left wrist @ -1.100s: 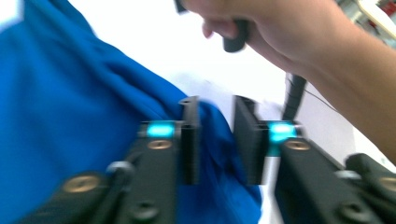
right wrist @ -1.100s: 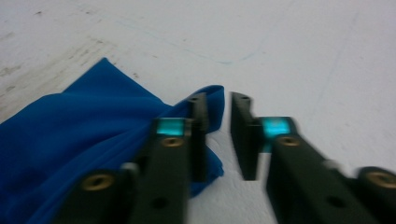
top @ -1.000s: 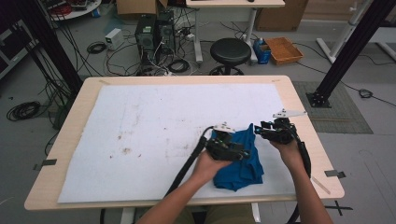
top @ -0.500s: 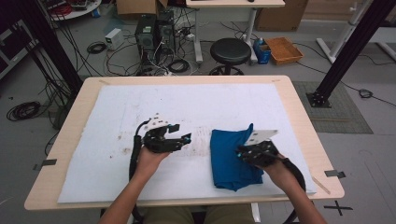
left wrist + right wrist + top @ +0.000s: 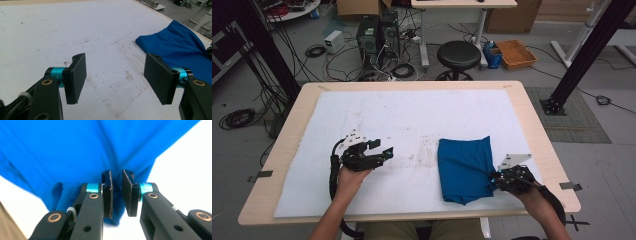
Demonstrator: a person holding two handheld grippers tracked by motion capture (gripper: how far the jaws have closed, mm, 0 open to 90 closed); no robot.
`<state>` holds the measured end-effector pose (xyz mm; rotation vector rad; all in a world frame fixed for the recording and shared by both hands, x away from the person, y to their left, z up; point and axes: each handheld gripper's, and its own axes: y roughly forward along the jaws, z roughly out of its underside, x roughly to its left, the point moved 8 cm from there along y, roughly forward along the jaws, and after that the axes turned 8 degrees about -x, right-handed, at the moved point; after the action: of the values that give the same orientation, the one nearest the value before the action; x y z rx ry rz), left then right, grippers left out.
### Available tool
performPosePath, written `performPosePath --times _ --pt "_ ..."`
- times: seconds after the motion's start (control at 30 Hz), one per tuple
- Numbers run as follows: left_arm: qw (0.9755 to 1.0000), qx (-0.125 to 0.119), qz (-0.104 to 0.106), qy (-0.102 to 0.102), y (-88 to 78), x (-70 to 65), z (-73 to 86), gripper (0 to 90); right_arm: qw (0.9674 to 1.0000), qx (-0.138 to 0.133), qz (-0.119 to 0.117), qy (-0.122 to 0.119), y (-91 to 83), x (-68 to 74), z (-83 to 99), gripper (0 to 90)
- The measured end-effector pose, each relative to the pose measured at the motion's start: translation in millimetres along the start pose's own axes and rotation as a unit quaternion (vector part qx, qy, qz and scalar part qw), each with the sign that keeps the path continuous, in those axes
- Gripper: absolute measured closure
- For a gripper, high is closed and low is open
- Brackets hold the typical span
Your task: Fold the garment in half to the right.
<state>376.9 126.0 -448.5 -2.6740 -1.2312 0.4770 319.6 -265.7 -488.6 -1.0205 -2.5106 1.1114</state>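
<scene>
A folded blue cloth (image 5: 464,167) lies on the white mat (image 5: 412,115), right of the middle. My right gripper (image 5: 497,179) is at its near right corner. In the right gripper view the jaws (image 5: 117,192) stand a narrow gap apart with the cloth (image 5: 75,150) pinched between them, its creases running to the pads. They closed in and have just eased slightly apart. My left gripper (image 5: 384,151) hovers over bare mat to the left. Its jaws (image 5: 115,77) have been opening and hold nothing, with the cloth (image 5: 180,47) beyond their right pad.
The wooden table (image 5: 532,115) carries the stained white mat. Behind the table, a black stool (image 5: 458,52), computer towers (image 5: 374,35), an orange box (image 5: 516,52) and loose cables are on the floor. A black frame post (image 5: 579,60) rises at the right.
My left gripper let go of the cloth, swung left across the mat and opened wide. My right gripper narrowed and slid toward the cloth's near right corner. The cloth now lies flatter.
</scene>
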Motion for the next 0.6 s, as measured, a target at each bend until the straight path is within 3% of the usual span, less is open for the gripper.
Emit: performPosePath --times 0.07,0.17,0.23,0.3,0.37,0.47,0.57,0.6 --pt "1.0000 0.000 0.001 -0.001 -1.2 0.5 1.0 34.7 0.9998 0.015 -0.006 0.010 -3.5 -2.4 11.6 75.1" --pt "1.0000 -0.002 -0.002 -0.002 -2.4 2.8 1.6 34.1 0.9995 -0.006 -0.005 0.030 -14.0 -7.2 10.2 72.3" --pt "1.0000 -0.004 -0.001 -0.005 -2.9 4.0 2.2 33.8 0.9985 -0.042 -0.001 0.035 -21.8 -8.7 -3.7 71.1" --pt "1.0000 -0.004 -0.002 -0.005 -4.0 5.3 3.4 33.4 0.9964 -0.081 0.001 0.026 -25.6 -5.9 -23.3 70.8" --pt "1.0000 -0.005 0.000 -0.008 -4.9 6.2 4.2 33.3 0.9951 -0.095 -0.022 0.014 -22.1 4.8 -38.2 74.1" --pt "0.9999 -0.006 0.001 -0.011 -6.6 8.1 4.6 33.3 0.9967 -0.057 -0.057 -0.007 -1.1 21.4 -34.9 79.5" --pt "0.9999 -0.009 -0.002 -0.013 -9.3 10.5 4.5 33.3 0.9984 -0.024 -0.050 -0.009 12.4 20.5 -13.8 80.4" --pt "0.9999 -0.010 -0.002 -0.014 -10.1 11.1 4.3 33.2 0.9982 -0.033 -0.050 -0.001 12.3 18.1 -8.0 80.3"
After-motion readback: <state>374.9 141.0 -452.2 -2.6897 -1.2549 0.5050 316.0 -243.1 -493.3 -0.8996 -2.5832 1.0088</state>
